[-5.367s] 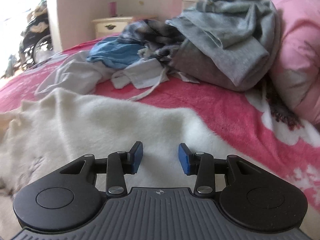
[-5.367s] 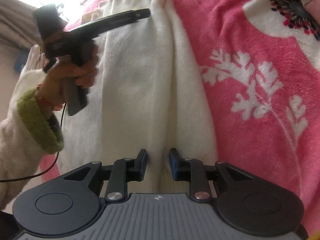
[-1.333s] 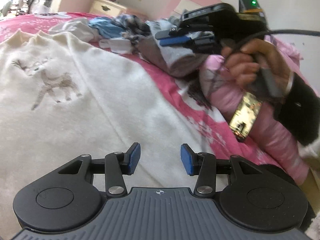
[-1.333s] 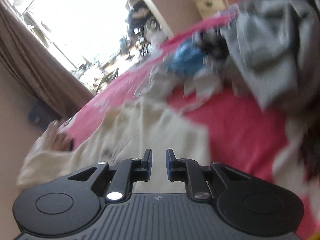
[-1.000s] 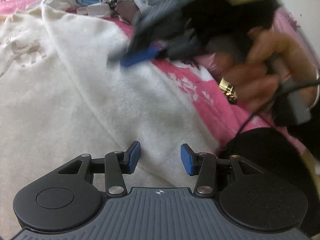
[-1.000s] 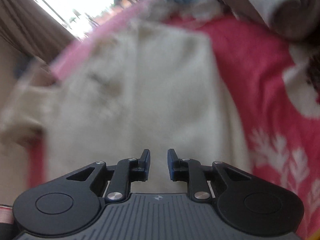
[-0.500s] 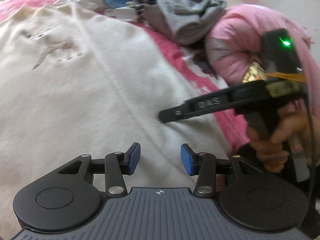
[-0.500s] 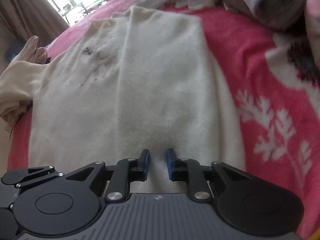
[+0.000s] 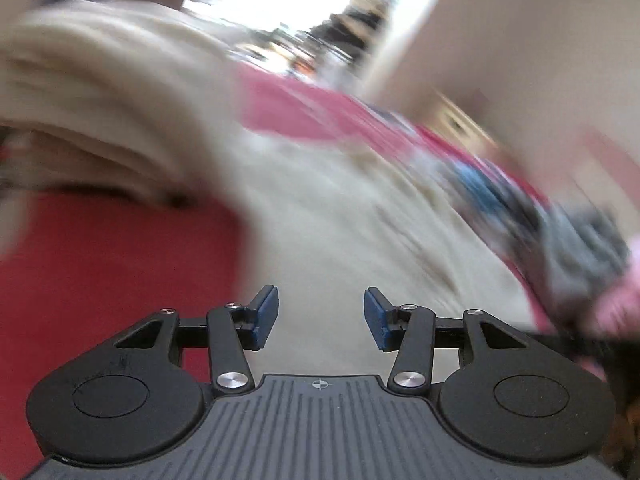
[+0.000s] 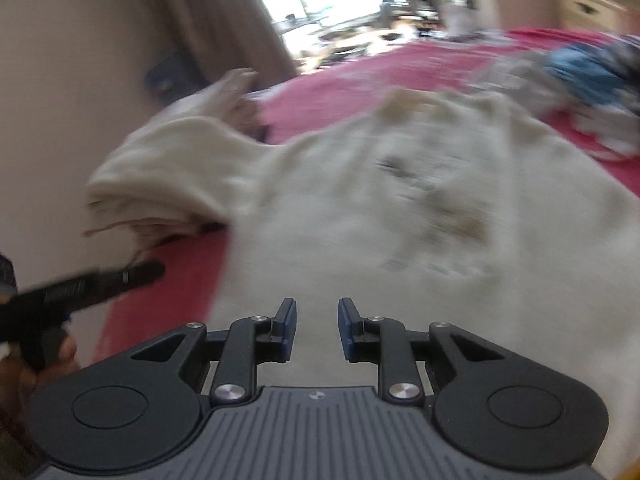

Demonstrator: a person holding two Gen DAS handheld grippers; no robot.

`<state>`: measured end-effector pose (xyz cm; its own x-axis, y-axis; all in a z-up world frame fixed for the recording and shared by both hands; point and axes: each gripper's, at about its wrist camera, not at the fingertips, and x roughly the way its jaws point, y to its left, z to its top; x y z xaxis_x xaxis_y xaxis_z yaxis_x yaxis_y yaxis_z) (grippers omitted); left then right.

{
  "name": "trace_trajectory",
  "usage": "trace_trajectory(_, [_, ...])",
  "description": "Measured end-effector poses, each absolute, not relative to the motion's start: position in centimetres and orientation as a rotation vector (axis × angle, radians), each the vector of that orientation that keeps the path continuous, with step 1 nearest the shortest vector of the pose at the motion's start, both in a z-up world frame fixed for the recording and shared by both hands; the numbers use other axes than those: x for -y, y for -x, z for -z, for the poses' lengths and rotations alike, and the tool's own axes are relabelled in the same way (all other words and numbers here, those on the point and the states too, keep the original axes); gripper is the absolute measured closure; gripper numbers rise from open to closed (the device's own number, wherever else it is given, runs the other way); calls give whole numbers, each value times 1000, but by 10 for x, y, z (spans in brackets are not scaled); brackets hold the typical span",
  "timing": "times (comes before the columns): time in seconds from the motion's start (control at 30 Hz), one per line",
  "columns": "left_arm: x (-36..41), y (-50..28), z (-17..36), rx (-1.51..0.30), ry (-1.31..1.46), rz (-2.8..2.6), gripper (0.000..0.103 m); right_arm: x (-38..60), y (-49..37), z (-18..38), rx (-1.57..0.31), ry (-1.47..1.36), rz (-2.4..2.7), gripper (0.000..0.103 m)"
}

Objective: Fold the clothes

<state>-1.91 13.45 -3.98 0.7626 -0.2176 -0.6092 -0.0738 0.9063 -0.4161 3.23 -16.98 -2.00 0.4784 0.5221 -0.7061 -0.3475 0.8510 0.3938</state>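
Observation:
A cream fleece sweater [image 10: 400, 208] with a dark deer print lies spread flat on the pink bed cover [image 10: 360, 76]. Its left sleeve [image 10: 168, 176] lies bunched toward the bed's left edge. My right gripper [image 10: 317, 330] is open and empty, low over the sweater's hem. My left gripper [image 9: 319, 318] is open and empty, over the hem's left part, and also shows at the left of the right wrist view [image 10: 100, 280]. In the left wrist view the sweater [image 9: 340, 220] and sleeve [image 9: 100, 120] are blurred by motion.
A pile of unfolded clothes, blue [image 10: 580, 68] and grey [image 9: 588, 240], lies at the far right of the bed. A curtain [image 10: 224, 20] and bright window are beyond the bed's left side. A nightstand [image 10: 588, 4] stands far right.
Both grippers have swung left, toward the sweater's left side and bunched sleeve. The left gripper moved from the right hem to the left edge. Both stay open and empty.

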Motion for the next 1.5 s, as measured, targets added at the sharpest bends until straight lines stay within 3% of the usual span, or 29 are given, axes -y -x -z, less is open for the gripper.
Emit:
trace_trajectory(0.1, [-187, 22, 22, -596, 475, -101, 52, 130, -46, 12, -908, -177, -620, 78])
trace_trajectory(0.3, [-271, 19, -12, -393, 558, -310, 36, 62, -72, 5, -905, -189, -750, 78])
trace_trajectory(0.63, [-351, -17, -10, -410, 978, -362, 35, 16, -76, 10, -941, -173, -781, 75])
trace_trajectory(0.87, [-367, -30, 7, -386, 1073, -433, 36, 19, -75, 19, -975, -179, -752, 75])
trace_trajectory(0.97, [-373, -36, 10, -378, 1081, -438, 45, 21, -72, 20, -976, -178, -748, 75])
trace_trajectory(1.07, [-374, -41, 7, -389, 1034, -437, 69, 24, -71, 20, -976, -184, -740, 75])
trace_trajectory(1.1, [-372, -41, 4, -391, 1006, -435, 85, 25, -71, 19, -976, -187, -737, 75])
trace_trajectory(1.13, [-369, -41, 0, -390, 974, -435, 92, 27, -70, 19, -975, -189, -731, 75])
trace_trajectory(1.33, [-324, -24, -53, -255, 709, -358, 97, 52, -64, 13, -960, -199, -673, 75])
trace_trajectory(1.5, [-237, -15, -107, -172, 525, -32, 97, 95, -54, 3, -924, -209, -576, 73])
